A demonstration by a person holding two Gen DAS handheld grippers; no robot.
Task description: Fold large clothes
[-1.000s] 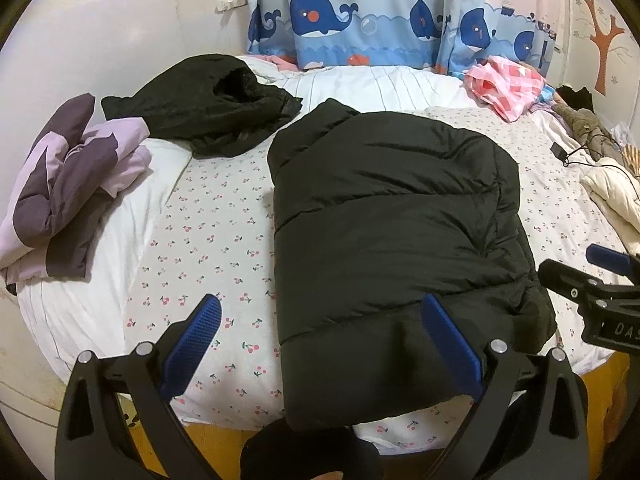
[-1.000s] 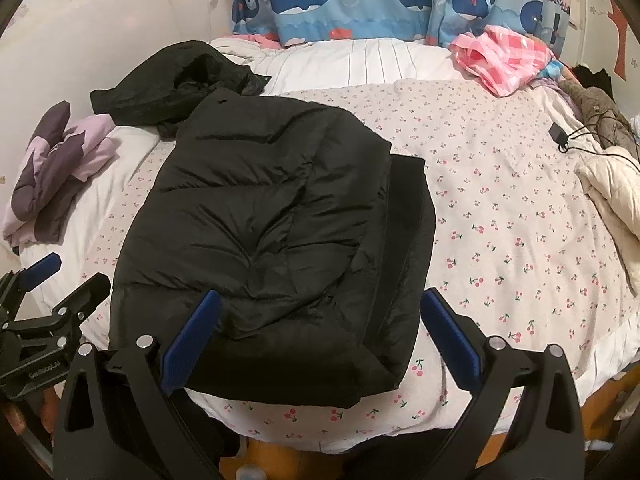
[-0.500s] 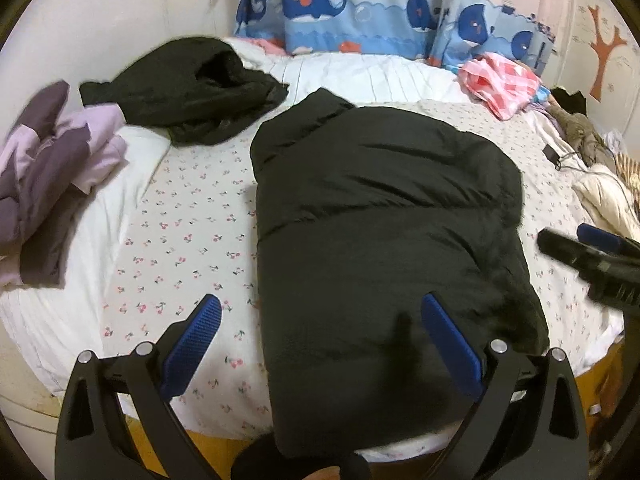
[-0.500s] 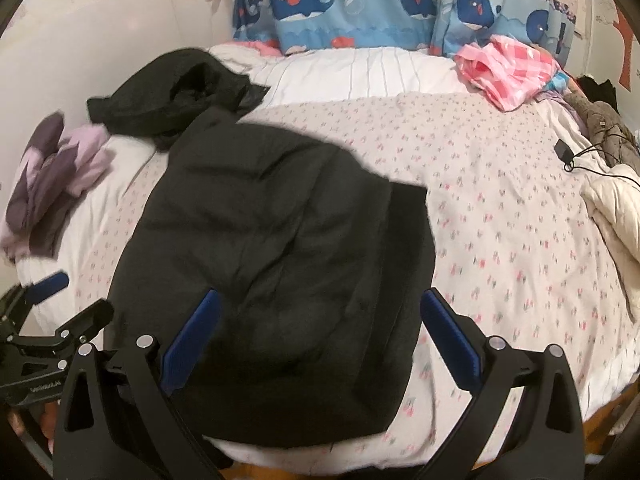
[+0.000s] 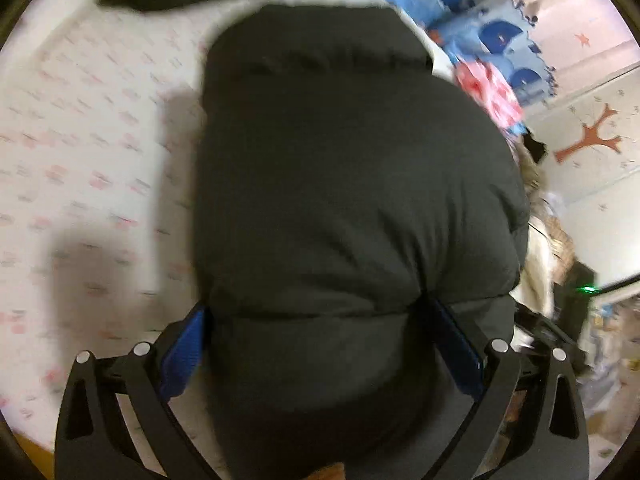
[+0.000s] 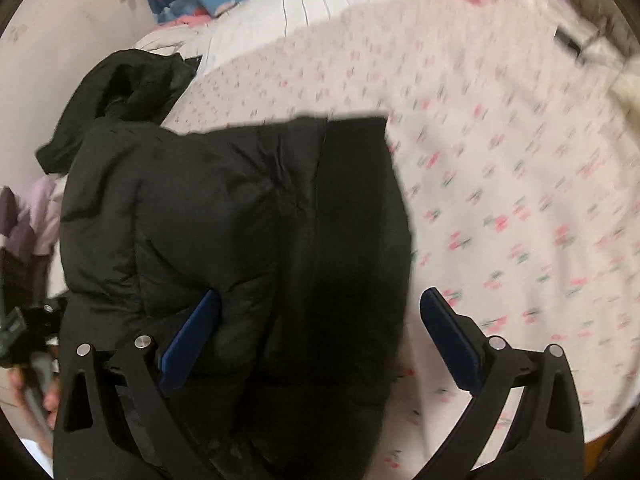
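A black puffer jacket (image 5: 352, 184) lies folded lengthwise on the flowered bedsheet (image 5: 80, 160). My left gripper (image 5: 320, 344) is open, its blue pads astride the jacket's near hem. In the right wrist view the same jacket (image 6: 224, 216) fills the left half. My right gripper (image 6: 320, 332) is open over the jacket's right near edge, with its left pad on the fabric and its right pad over the sheet (image 6: 520, 200). Both views are blurred by motion.
A second black garment (image 6: 128, 92) lies at the jacket's far left, with purple clothes (image 6: 28, 216) further left. A pink checked cloth (image 5: 488, 92), a cream garment (image 5: 536, 256) and whale-print curtains (image 5: 480, 20) are to the right and back.
Both grippers have dropped and moved forward onto the jacket's near end, which now fills the views. Both stay open.
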